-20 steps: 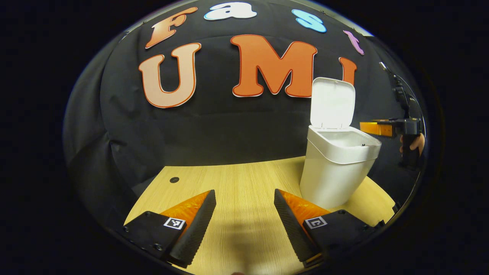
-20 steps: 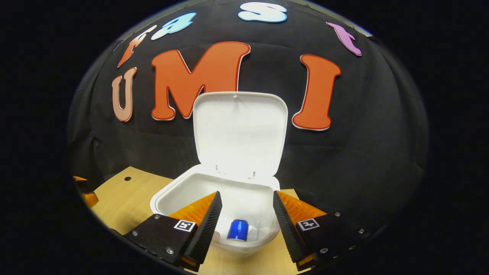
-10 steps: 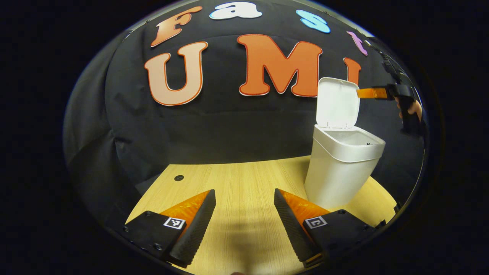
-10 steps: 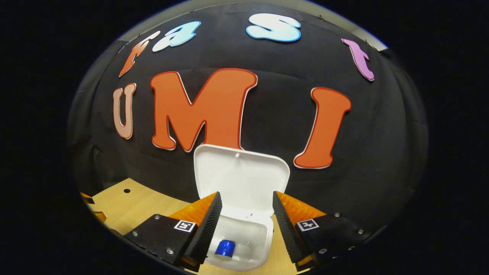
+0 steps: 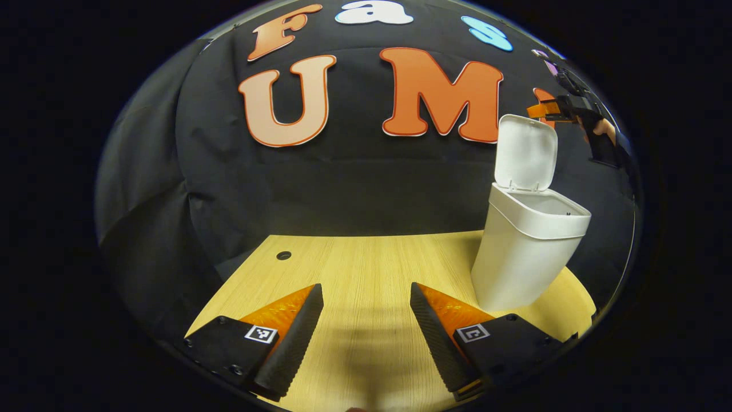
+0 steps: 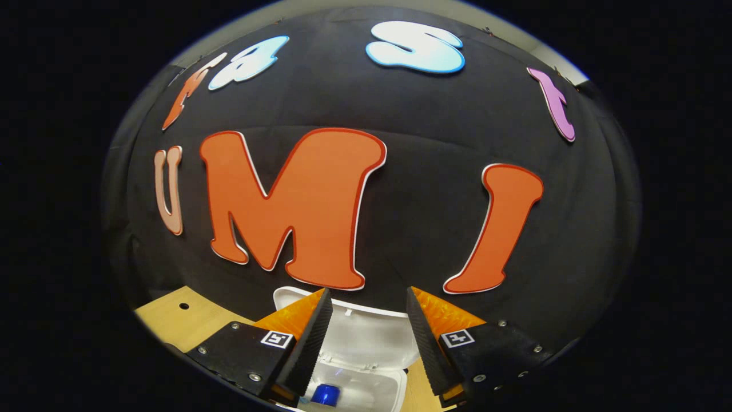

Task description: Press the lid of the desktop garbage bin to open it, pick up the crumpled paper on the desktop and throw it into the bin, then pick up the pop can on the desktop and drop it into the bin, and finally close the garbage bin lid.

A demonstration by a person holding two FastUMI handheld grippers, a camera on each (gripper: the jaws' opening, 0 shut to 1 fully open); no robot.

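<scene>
Garbage bin [image 5: 529, 252] at far right of the surface [image 5: 366, 274], lid [image 5: 526, 151] raised upright. Blue pop can [image 6: 326, 395] inside the bin. Crumpled paper: couldn't tell whether in there too. Right hand-held gripper [image 6: 366, 337] empty, fingers apart, level with the lid's top edge. Left hand-held gripper [image 5: 366, 337] empty, fingers apart, low over the near surface. Judged late: lid left to shut.

Smooth white plastic with a soft sheen on the garbage bin [image 5: 523, 252] and its lid [image 5: 526, 151], pale matt wood grain on the desktop [image 5: 366, 274], glossy blue metal on the pop can [image 6: 326, 393], ribbed fingers [image 5: 289, 343].
</scene>
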